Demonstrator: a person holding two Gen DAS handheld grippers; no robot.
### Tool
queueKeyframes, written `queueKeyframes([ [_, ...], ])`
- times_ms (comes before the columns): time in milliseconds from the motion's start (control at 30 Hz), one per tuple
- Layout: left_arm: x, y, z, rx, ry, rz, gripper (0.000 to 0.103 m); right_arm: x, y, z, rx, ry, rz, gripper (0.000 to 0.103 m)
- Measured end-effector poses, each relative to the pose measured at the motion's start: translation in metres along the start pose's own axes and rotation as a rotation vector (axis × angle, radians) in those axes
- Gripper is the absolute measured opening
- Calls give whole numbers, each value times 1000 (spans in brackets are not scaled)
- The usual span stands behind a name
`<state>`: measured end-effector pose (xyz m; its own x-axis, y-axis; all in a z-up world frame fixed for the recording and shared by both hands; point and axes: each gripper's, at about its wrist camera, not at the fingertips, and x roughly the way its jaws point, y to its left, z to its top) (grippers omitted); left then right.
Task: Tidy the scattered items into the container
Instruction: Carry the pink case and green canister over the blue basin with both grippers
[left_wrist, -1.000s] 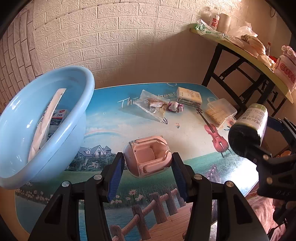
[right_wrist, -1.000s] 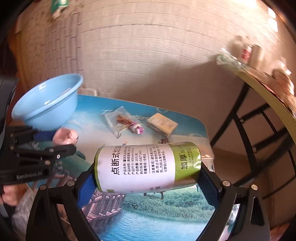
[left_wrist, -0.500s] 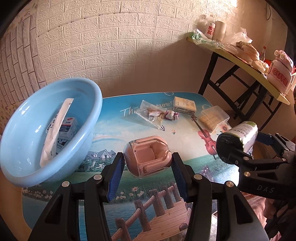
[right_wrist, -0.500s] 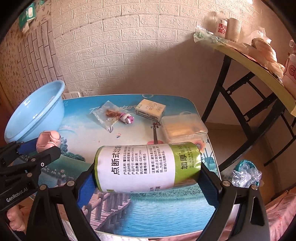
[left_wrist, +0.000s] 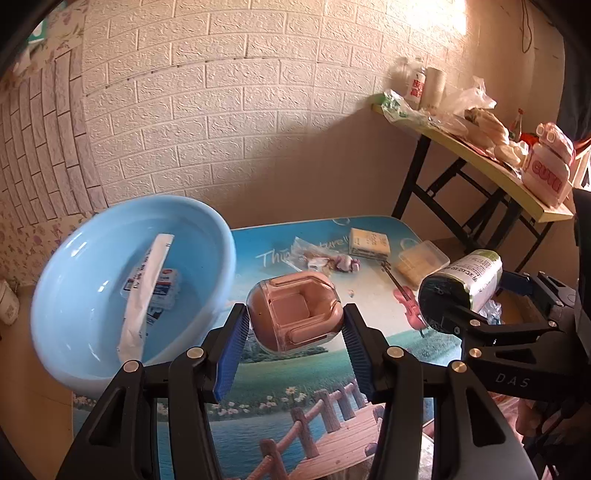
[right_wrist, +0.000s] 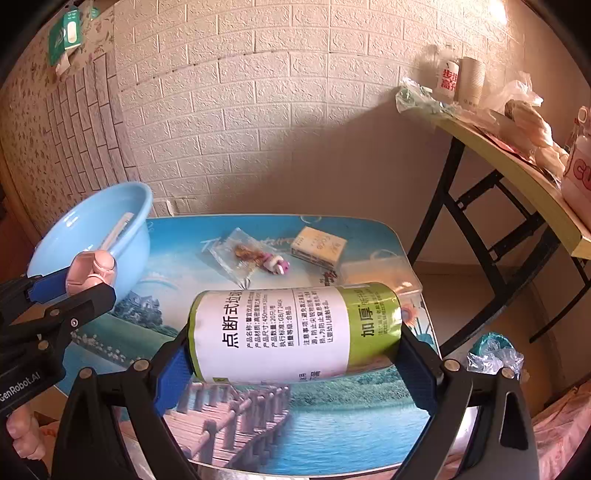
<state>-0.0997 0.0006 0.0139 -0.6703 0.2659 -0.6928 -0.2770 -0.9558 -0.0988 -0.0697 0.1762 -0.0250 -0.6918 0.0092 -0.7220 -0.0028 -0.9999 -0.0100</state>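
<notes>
Here the counter (left_wrist: 258, 435), with its printed landscape picture, is carrying everything, and the blue basin (left_wrist: 92, 362) is sitting at its left end, tilted toward the cameras; I judge that it is the container for the tidying. Inside it a white packet (left_wrist: 146, 291) and a small printed pack (left_wrist: 164, 291) are already lying. The right gripper (right_wrist: 295, 354) is holding a roll of bags (right_wrist: 291, 332) crosswise, its jaws closed on the two flat ends, so the roll cannot be rolling out. The left gripper (left_wrist: 293, 343) is gripping a pink case (left_wrist: 293, 312) by its two sides, above the counter and just beside the basin's rim, which probably means this piece is going in first. Both things are hanging in the air, not yet over the basin. On the far part of the counter a yellow box (right_wrist: 319, 246), a clear lidded box (right_wrist: 373, 269), a clear sachet (right_wrist: 240, 256) and a small pink-white item (right_wrist: 275, 266) are waiting. Between the pink case and the basin nothing is standing; only the two grippers, near each other, could be bumping together.
</notes>
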Motion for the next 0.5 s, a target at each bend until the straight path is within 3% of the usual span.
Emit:
queueKeyframes([
  [233,-12,29,7,-42,-41,29,50,-9,30,24,-42,-52,38,96],
  [500,-25,75,13,-89,-75,111,50,-6,80,53,-93,-103,117,96],
])
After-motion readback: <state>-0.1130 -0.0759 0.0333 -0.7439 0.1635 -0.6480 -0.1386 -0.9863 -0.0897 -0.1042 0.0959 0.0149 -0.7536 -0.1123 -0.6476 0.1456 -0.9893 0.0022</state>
